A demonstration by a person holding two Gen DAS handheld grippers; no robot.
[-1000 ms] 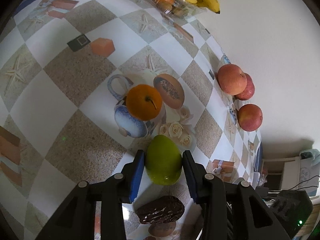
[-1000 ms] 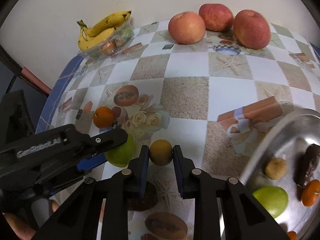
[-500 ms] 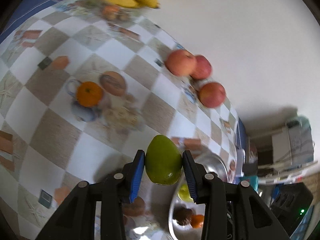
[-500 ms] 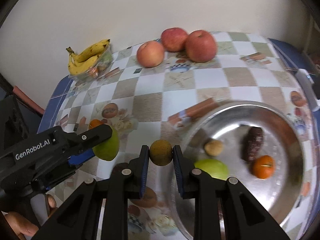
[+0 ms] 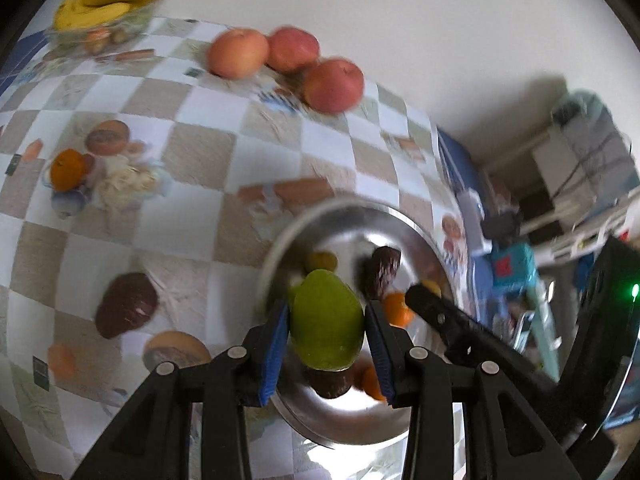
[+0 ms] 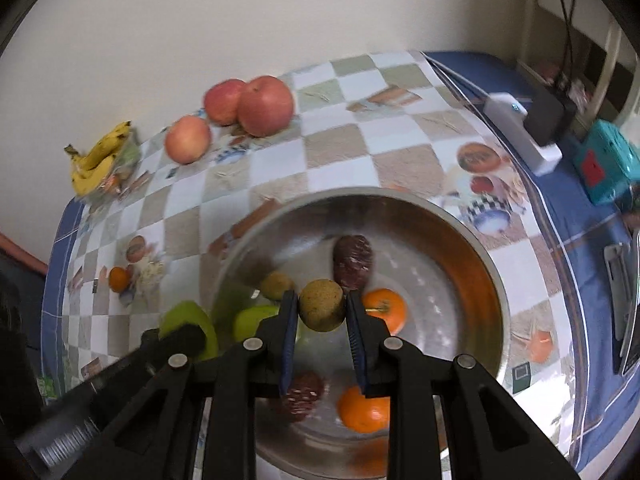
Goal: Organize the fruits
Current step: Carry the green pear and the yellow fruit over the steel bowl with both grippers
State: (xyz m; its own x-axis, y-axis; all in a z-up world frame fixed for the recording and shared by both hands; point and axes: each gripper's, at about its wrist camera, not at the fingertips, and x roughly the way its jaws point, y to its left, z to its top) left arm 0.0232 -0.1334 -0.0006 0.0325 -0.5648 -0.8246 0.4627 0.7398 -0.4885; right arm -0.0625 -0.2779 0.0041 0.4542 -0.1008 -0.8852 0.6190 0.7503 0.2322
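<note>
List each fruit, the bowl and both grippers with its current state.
Left gripper: shut on green mango, over the bowl.
Right gripper: shut on brown round fruit, over the bowl.
Steel bowl: upright, holding fruit.
Apples: loose on table.
Bananas: atop a clear container.

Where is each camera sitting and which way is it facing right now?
Left wrist: on the left gripper, looking down along its fingers at the green fruit it grips above the bowl; the right gripper's finger shows at its right.
Right wrist: on the right gripper, looking down at the brown fruit it grips above the bowl; the left gripper shows lower left.
Shared: bowl, apples, bananas, checkered tablecloth.
</note>
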